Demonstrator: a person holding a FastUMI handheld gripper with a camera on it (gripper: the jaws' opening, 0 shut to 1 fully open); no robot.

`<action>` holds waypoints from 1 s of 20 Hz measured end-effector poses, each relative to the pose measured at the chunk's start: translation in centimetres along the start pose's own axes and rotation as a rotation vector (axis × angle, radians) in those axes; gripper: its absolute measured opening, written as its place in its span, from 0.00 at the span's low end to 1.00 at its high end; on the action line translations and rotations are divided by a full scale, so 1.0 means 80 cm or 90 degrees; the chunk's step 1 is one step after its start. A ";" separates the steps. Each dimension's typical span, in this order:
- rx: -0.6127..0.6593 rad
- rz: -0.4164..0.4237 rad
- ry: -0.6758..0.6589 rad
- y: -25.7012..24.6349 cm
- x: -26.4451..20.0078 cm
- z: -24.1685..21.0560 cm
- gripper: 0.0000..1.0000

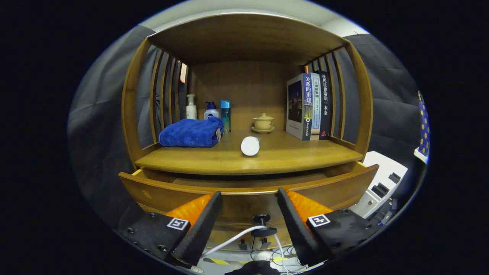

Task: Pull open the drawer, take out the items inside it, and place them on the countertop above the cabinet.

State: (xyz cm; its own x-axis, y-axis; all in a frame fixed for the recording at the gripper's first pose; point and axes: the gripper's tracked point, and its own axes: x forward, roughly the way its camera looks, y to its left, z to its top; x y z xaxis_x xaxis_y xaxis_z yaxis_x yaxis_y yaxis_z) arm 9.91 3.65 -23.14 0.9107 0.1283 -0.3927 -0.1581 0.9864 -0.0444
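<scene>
At the right end of the countertop [298, 154], the blue book [308, 100] reads 关系的重建 on its spine and the black book [324, 103] reads 现代法律常识一本全. Near us, the open gripper [249, 193] carries square coded tags [178, 224] without words.

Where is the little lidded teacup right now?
The lidded teacup sits on its saucer at the back of the countertop, between the bottles and the books.

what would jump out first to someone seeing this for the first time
The open gripper frames the pulled-out drawer, its fingers spread either side of the black knob. Beyond them, on the countertop, a white cylinder lies on its side between a folded blue towel and a row of upright books.
</scene>
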 end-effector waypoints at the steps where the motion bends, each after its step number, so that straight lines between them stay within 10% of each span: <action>1: -0.004 -0.001 0.000 0.000 0.010 0.002 0.98; 10: -0.015 -0.018 0.020 -0.004 0.037 0.014 0.95; 20: 0.000 -0.087 -0.080 -0.075 -0.004 0.156 0.99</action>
State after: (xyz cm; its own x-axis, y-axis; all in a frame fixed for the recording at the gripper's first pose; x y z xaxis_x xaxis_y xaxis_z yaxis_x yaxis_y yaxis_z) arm 15.34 -1.02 -11.28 0.9644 0.0054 -0.2646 -0.0299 0.9956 -0.0888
